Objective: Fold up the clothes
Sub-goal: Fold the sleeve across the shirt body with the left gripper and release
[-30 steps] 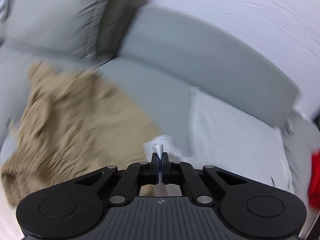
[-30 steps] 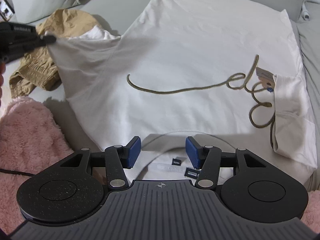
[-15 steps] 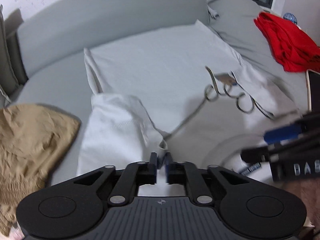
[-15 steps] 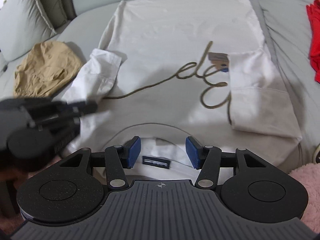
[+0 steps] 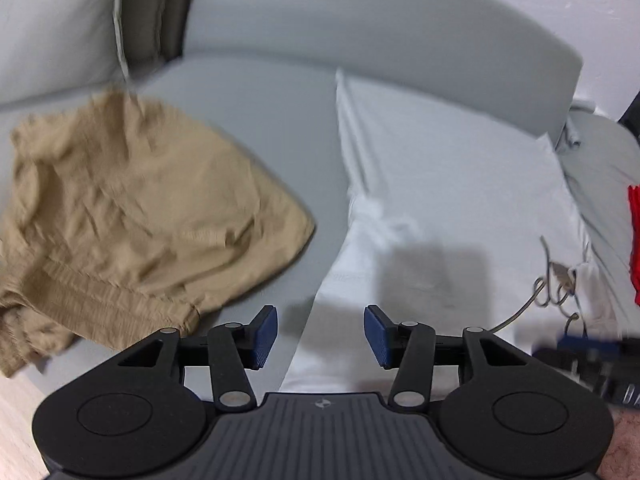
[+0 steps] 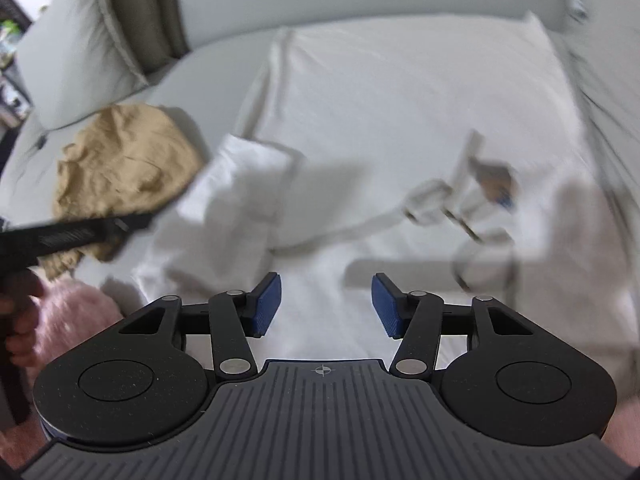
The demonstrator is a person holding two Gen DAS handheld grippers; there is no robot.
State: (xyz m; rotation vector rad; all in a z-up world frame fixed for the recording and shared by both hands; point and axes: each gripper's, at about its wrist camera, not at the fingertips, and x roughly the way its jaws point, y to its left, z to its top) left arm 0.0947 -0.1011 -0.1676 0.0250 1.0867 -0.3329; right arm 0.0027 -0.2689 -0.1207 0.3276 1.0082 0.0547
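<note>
While the white cotton T-shirt with a looping olive script print (image 6: 400, 112) lies spread flat on the grey fabric sofa seat (image 5: 256, 120), both sleeves sit turned inward over the body panel, the left one as a bunched white fold (image 6: 240, 184) and the right one as a flatter flap (image 6: 576, 224). Left tongs (image 5: 320, 330) stand open with nothing between the blue pads, hovering over the shirt's left edge; right tongs (image 6: 326, 306) likewise stand open and empty above the lower middle of the shirt. Judged from this layout, the step in hand is tidying the folded sides before a lengthwise fold. For a clean result, take the cloth at the outer corners of one end, one corner per tongs, and grip both layers so that the tucked sleeves do not slip out. Keep the two tongs level and evenly spaced while lifting. Smooth the bunched left sleeve first, since its lump would carry into any later fold. A crumpled tan woven garment (image 5: 132, 208) lies just beside the shirt's left edge; avoid snagging it.
</note>
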